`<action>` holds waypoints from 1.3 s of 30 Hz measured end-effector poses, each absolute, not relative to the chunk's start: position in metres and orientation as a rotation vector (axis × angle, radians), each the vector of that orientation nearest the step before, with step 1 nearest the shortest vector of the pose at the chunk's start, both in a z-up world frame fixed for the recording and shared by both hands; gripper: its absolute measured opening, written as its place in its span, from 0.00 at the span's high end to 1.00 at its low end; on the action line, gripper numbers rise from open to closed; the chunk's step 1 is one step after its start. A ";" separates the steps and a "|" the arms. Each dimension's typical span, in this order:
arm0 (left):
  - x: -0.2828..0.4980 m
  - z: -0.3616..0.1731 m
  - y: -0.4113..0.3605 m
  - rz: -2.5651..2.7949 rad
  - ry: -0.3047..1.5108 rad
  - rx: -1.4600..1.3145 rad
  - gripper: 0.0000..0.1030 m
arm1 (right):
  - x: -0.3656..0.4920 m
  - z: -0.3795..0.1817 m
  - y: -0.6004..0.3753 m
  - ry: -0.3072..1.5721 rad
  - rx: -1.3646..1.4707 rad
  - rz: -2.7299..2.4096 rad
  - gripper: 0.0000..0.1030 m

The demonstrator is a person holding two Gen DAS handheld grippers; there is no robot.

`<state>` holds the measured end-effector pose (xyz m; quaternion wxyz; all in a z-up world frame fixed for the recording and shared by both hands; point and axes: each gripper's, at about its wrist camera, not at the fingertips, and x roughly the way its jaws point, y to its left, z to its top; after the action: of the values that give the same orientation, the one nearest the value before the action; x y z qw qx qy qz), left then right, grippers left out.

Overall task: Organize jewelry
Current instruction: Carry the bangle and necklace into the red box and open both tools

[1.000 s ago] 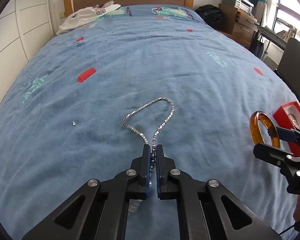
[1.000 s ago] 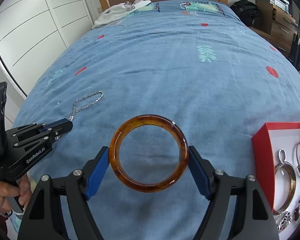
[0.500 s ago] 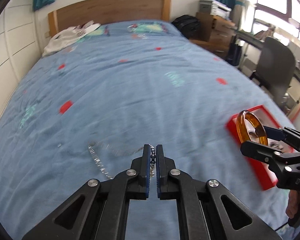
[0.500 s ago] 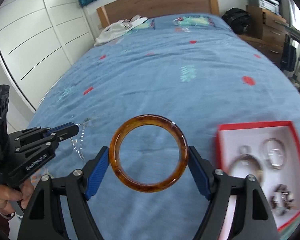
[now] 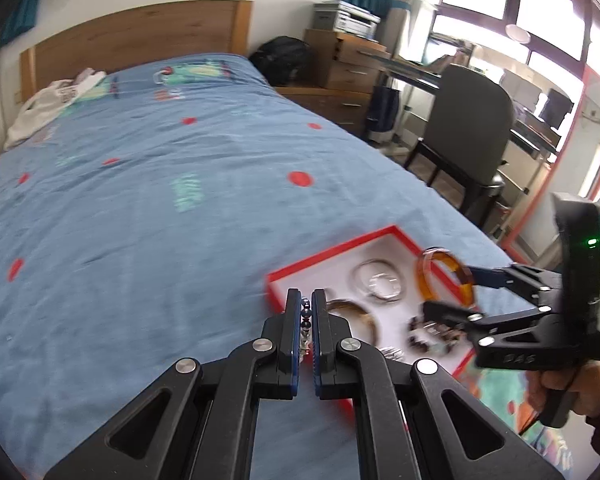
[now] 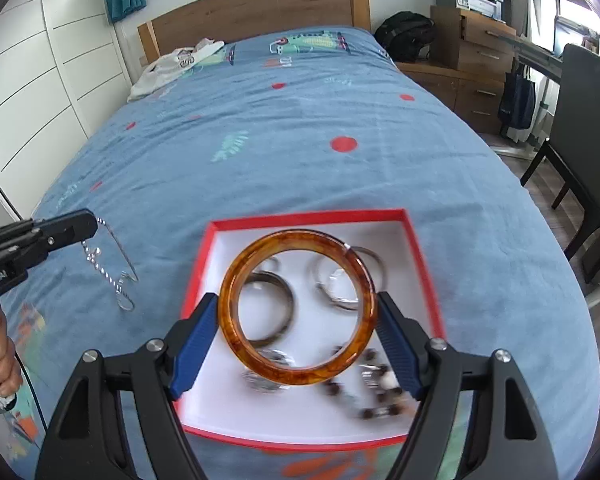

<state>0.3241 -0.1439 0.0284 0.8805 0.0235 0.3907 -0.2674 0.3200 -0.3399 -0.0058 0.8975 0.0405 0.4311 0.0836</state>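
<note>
Left tongs (image 5: 306, 306): squeezing nearly closed on a beaded necklace (image 6: 112, 270), beads showing between the pads; the rest of the chain is dangling down to the bed.
Right tongs (image 6: 298, 314): spreading wide, gripping an amber bangle (image 6: 298, 314) by its outer rim, held above the red box.
Red box (image 6: 418, 248): sitting on the bed near the foot end, white inside, holding silver bangles (image 6: 338, 276), a dark bangle (image 6: 270, 306) and blurred bead pieces (image 6: 374, 400).
Bed (image 6: 300, 140): blue cover with red dots, white cloth (image 6: 172, 66) lying by the wooden headboard.
Chair (image 5: 466, 132): standing right of the bed.
</note>
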 end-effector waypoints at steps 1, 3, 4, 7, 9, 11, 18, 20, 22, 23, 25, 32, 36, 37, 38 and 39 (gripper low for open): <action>0.325 0.027 -0.153 -0.568 0.818 0.049 0.95 | 0.323 -0.009 -0.346 0.899 0.085 0.194 0.26; 0.326 0.023 -0.168 -0.589 0.829 0.049 0.95 | 0.329 -0.016 -0.354 0.913 0.081 0.238 0.26; 0.326 0.019 -0.177 -0.603 0.838 0.049 0.95 | 0.333 -0.020 -0.357 0.924 0.069 0.268 0.26; 0.321 0.006 -0.199 -0.641 0.867 0.067 0.95 | 0.338 -0.031 -0.360 0.951 0.023 0.340 0.26; 0.315 -0.007 -0.209 -0.657 0.900 0.080 0.95 | 0.340 -0.039 -0.361 0.970 -0.001 0.374 0.26; 0.310 -0.021 -0.218 -0.671 0.933 0.089 0.95 | 0.339 -0.048 -0.361 0.991 -0.022 0.402 0.26; 0.293 -0.067 -0.228 -0.685 1.048 0.163 0.95 | 0.329 -0.070 -0.361 1.058 -0.123 0.463 0.26; 0.294 -0.074 -0.224 -0.678 1.066 0.185 0.95 | 0.329 -0.072 -0.360 1.073 -0.149 0.474 0.26; 0.294 -0.078 -0.222 -0.691 1.089 0.186 0.95 | 0.330 -0.074 -0.359 1.085 -0.169 0.487 0.26; 0.293 -0.077 -0.223 -0.700 1.091 0.191 0.95 | 0.329 -0.074 -0.358 1.090 -0.177 0.494 0.26; 0.286 -0.076 -0.230 -0.738 1.085 0.220 0.95 | 0.328 -0.076 -0.357 1.101 -0.203 0.501 0.26; 0.274 -0.071 -0.241 -0.776 1.043 0.229 0.95 | 0.325 -0.078 -0.359 1.121 -0.232 0.523 0.26; 0.282 -0.050 -0.226 -0.751 0.992 0.171 0.95 | 0.327 -0.078 -0.359 1.123 -0.234 0.528 0.26; 0.285 -0.040 -0.220 -0.741 0.970 0.155 0.95 | 0.327 -0.078 -0.359 1.121 -0.233 0.528 0.26; 0.290 -0.029 -0.213 -0.729 0.944 0.137 0.95 | 0.327 -0.078 -0.360 1.119 -0.231 0.527 0.26; 0.294 -0.020 -0.209 -0.720 0.924 0.125 0.95 | 0.327 -0.078 -0.360 1.117 -0.228 0.527 0.26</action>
<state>0.2943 -0.2086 -0.0199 0.8314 0.0591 0.4358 -0.3397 0.3265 -0.3602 -0.0785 0.8093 -0.1068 0.5225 0.2463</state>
